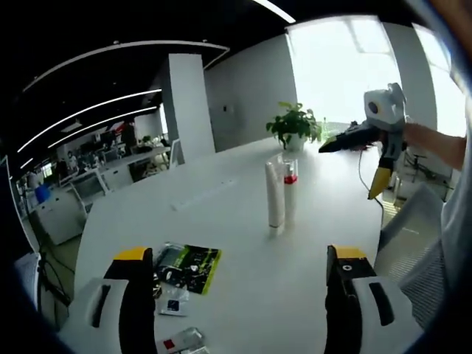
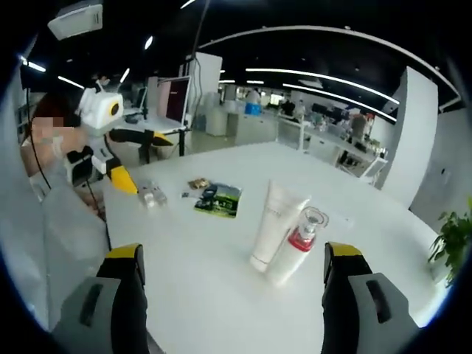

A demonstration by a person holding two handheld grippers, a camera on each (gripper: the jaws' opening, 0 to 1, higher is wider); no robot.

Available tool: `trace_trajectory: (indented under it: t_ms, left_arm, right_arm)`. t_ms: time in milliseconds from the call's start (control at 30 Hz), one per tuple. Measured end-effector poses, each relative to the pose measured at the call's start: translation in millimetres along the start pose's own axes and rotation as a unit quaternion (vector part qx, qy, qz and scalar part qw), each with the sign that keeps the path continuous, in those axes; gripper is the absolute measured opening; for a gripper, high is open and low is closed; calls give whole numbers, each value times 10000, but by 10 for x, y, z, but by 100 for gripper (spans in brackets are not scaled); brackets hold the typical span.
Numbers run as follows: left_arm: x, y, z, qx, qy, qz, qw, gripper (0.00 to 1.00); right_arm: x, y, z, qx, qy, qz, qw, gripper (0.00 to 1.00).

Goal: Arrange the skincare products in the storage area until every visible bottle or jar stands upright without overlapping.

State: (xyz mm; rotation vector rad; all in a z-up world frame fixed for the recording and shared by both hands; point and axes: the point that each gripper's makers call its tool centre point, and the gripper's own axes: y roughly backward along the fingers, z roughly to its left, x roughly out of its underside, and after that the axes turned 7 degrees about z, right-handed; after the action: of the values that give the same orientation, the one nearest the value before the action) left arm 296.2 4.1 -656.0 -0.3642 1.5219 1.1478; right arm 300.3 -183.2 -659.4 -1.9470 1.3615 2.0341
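Note:
A white tube (image 1: 274,195) and a clear bottle with a red band (image 1: 290,190) stand upright, side by side and touching, mid-table. In the right gripper view the white tube (image 2: 273,221) leans against the clear bottle (image 2: 298,249). A small clear container (image 1: 181,341) lies flat near the table's edge; it is the same small clear container (image 2: 151,194) seen beside the left gripper. My left gripper (image 1: 240,254) is open with nothing in it, well short of the pair. My right gripper (image 2: 233,254) is open too, with the two products just beyond its jaws.
A green and black packet (image 1: 188,265) and small sachets (image 1: 173,302) lie on the white table (image 1: 221,184). A potted plant (image 1: 295,125) stands at the far end. The right gripper (image 1: 352,168) hangs above the table's right side, and the left gripper (image 2: 151,164) hovers over its left edge.

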Motion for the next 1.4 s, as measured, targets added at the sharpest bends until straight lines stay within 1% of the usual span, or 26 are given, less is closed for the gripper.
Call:
trace_trajectory:
  t_ms: [133,233,333,433,533,633,700,800,867,967,1133,1233,1300,1400]
  left_arm:
    - [18,43,22,-40,40,11,10000,93]
    - [20,87,70,-93,111,-46,9999,93]
    - [66,116,138,-142,156,-61,9998,93]
    - [105,144,166,-184,202,-50,9996,93]
    - [127,176,193,-219,245,-61,9994,92]
    - [153,200,215,-268,303,-46,9992,92]
    - [176,218,232,-293,354,-42,9989,93]
    - [219,239,261,-329,409,-9,9986,93]
    - [257,261,293,-362,428,34,9984,93]
    - [292,309,348,-407,509,6,9979,93]
    - [344,392,420,-491,584,-20,9971,93]
    - [371,454,466,-561,673,-56,9961,93]
    - [394,487,486,-600,753,-81,9953,93]
    - [464,521,551,-648,810,-67,9946,93]
  right_arm:
    - [-17,-71,184,-174,-53,-20,9998,100]
    - [-60,-133,271,-242,-61,-67,9997,100]
    - [-151,-209,386,-345,76,-186,9992,100]
    - [-181,-305,486,-468,127,-129,9987,99]
    - [-219,-394,539,-516,157,-135,9985,96]
    - [-245,-485,584,-597,170,-177,9979,95]
    - [-270,-553,616,-634,267,-165,9975,93]
    - [-295,-641,669,-771,273,-133,9966,92]
    - [-325,-687,683,-768,292,-165,9965,92]
    - [-367,-751,703,-810,290,-165,9962,90]
    - [-414,-865,784,-880,452,-165,9950,88]
    - [-429,-943,871,-1022,453,-179,9936,87]
    - [-433,-996,913,-1057,417,-158,9934,85]
    - [-443,-1054,997,-1145,477,-150,9922,82]
